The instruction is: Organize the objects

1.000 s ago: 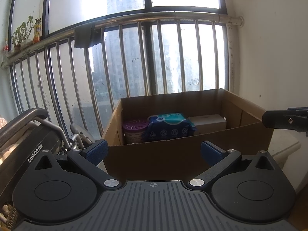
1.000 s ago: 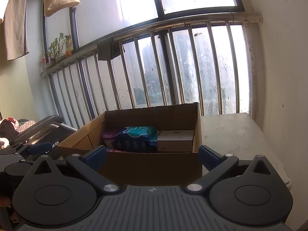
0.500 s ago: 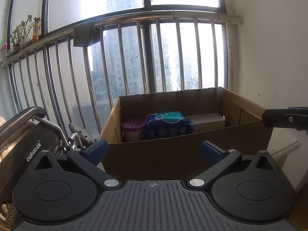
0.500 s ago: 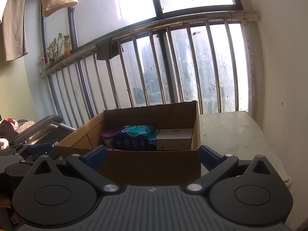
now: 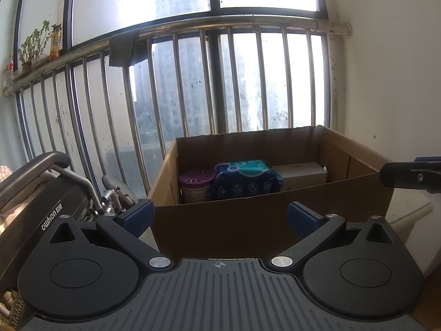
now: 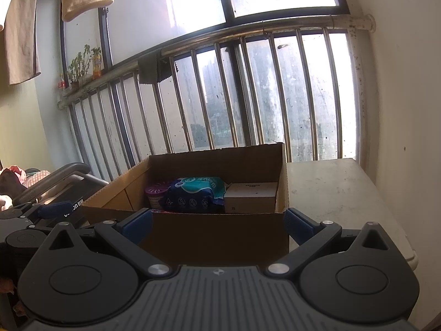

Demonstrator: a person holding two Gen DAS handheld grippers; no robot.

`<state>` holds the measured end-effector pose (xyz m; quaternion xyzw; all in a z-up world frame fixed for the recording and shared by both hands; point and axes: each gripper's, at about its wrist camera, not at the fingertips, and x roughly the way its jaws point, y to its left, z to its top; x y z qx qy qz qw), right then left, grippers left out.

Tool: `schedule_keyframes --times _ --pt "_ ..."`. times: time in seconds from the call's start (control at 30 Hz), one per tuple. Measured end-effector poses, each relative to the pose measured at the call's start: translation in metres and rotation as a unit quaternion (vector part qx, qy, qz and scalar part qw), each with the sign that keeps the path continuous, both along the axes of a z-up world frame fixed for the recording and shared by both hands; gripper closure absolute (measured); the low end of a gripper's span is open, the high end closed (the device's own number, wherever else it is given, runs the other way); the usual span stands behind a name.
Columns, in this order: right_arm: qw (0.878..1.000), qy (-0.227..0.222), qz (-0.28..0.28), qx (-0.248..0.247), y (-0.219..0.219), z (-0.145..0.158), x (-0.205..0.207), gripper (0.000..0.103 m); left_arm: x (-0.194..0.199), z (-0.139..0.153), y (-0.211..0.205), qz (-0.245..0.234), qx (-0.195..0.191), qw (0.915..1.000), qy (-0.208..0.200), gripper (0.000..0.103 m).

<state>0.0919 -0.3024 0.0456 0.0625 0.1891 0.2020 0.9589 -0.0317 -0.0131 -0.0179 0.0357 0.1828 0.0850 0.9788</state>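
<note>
Both grippers, left gripper [image 5: 219, 216] and right gripper [image 6: 217, 222], hover spread apart and empty before a cardboard box [image 6: 215, 234]. Inside, a jar [image 5: 196, 183], wipes pack [image 5: 245, 180] and small carton [image 5: 301, 172] sit snugly side by side, seemingly packed already.

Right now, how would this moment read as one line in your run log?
left claw: open, empty | right claw: open, empty | cardboard box: holds purple-lidded tub, blue wipes pack, small carton | both claws facing box

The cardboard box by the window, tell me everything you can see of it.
The cardboard box is plain brown corrugated card, open-topped and upright on a pale table before the window bars. Along its far wall stand a purple-lidded tub, a blue wipes pack and a small carton. Neither tool touches it.
</note>
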Motion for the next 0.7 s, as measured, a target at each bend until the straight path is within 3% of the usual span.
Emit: schedule_keyframes --times 0.7 --pt "1.0 -0.002 -0.001 -0.008 0.0019 0.0005 -0.0033 0.0 -0.0038 -0.0008 -0.0013 -0.005 0.002 1.0 -0.004 0.0"
